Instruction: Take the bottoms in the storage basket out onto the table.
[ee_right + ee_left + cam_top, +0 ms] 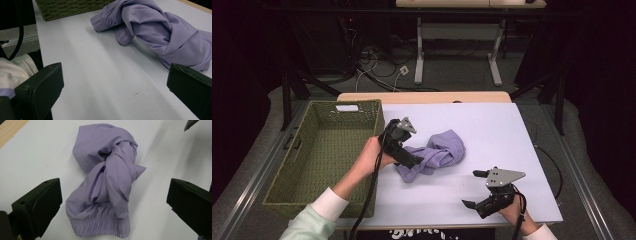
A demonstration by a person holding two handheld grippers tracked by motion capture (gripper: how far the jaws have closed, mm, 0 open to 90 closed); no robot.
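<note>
nearest, by the counter's front edge, right claw (474,188) sits agape and empty. mid-counter, left claw (418,161) gapes wide around the knotted purple garment (437,152), gripping nothing. garment apparently bundled; moving it into the green basket (277,185) off the left edge looks left.

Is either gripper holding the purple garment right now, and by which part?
No. The left gripper is open above the purple garment; the right gripper is open, apart from it.
</note>
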